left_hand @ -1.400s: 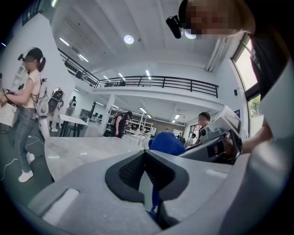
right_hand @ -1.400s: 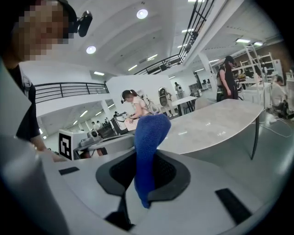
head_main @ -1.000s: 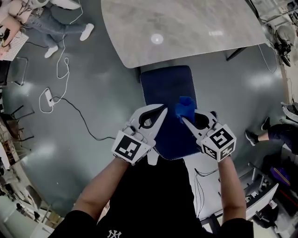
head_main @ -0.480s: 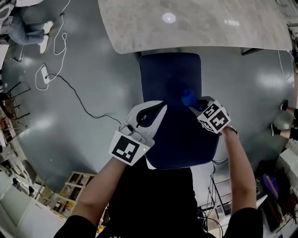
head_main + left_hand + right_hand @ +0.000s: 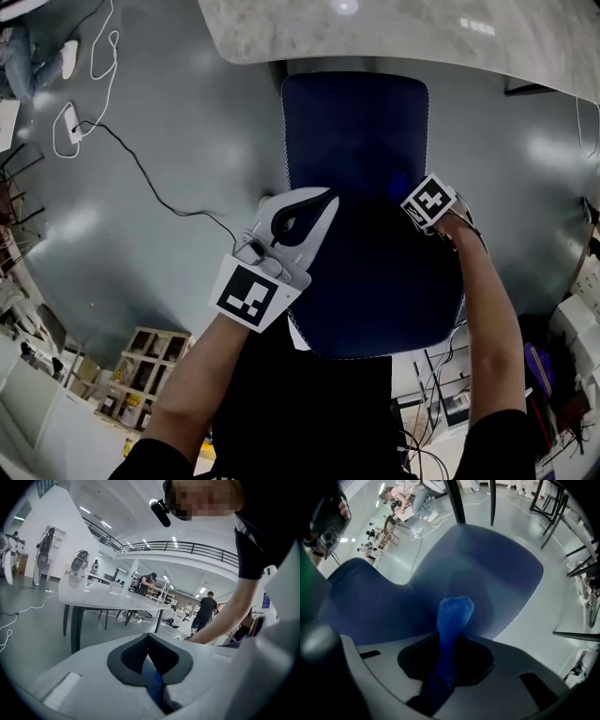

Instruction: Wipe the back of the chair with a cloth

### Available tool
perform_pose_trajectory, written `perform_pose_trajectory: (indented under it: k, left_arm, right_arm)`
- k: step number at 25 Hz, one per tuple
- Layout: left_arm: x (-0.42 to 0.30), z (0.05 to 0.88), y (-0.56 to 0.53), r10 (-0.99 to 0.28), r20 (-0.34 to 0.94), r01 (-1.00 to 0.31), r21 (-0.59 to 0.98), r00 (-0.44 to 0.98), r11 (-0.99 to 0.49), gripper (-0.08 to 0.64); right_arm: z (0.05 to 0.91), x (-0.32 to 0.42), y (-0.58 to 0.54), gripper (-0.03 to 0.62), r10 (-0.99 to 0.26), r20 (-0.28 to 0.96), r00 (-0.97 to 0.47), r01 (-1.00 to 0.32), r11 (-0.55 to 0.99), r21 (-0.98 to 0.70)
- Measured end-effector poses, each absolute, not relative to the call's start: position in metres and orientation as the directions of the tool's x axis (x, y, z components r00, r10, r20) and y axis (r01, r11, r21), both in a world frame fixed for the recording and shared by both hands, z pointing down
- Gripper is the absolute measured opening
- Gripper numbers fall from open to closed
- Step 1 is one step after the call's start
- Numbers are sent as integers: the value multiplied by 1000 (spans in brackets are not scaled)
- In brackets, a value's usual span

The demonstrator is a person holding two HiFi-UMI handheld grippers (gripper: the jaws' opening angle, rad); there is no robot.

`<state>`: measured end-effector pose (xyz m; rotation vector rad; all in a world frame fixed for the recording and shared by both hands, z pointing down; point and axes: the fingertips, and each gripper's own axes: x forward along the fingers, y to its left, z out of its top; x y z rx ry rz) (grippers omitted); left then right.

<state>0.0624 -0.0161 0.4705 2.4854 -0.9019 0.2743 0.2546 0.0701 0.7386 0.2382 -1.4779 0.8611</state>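
A dark blue chair (image 5: 356,131) stands below me, its seat tucked toward the table. My left gripper (image 5: 302,214) sits at the left edge of the chair back (image 5: 375,291), shut, and a thin blue strip of that edge (image 5: 153,682) shows between its jaws. My right gripper (image 5: 424,202) reaches down on the front side of the back, with only its marker cube showing in the head view. It is shut on a bright blue cloth (image 5: 453,618) that sticks out past the jaws, over the seat (image 5: 497,569) and next to the curved back (image 5: 370,602).
A pale marble-look table (image 5: 422,33) stands just beyond the chair. A cable (image 5: 141,169) runs across the grey floor at the left. Shelving and boxes (image 5: 141,375) are at the lower left, equipment (image 5: 562,356) at the right. People stand far off in the left gripper view (image 5: 205,611).
My right gripper has moved forward and down over the chair back, so the cloth is now hidden under its cube in the head view. The left gripper has stayed at the back's left edge.
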Motion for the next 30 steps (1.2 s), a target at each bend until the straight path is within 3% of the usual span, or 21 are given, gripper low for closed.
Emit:
perform_pose_trajectory:
  k: [3, 7, 14, 22, 30]
  left_arm:
    - [55, 479, -20, -556, 346, -655, 373, 756, -658, 8]
    - [45, 486, -21, -558, 358, -663, 372, 748, -649, 8]
    - [29, 501, -18, -562, 370, -672, 383, 740, -634, 8]
    - [11, 513, -17, -581, 351, -679, 413, 734, -607, 8]
    - [-18, 525, -6, -599, 366, -699, 440, 712, -563, 8]
  right_arm:
    - [757, 275, 74, 83, 382, 924, 13, -601, 741, -298]
    - [774, 288, 102, 83, 510, 853, 114, -603, 718, -348]
    - [778, 256, 131, 83, 705, 705, -82, -745, 426, -512]
    - [772, 180, 141, 83, 734, 641, -226, -731, 307, -609]
    - [762, 104, 153, 83, 723, 621, -302, -676, 296, -674]
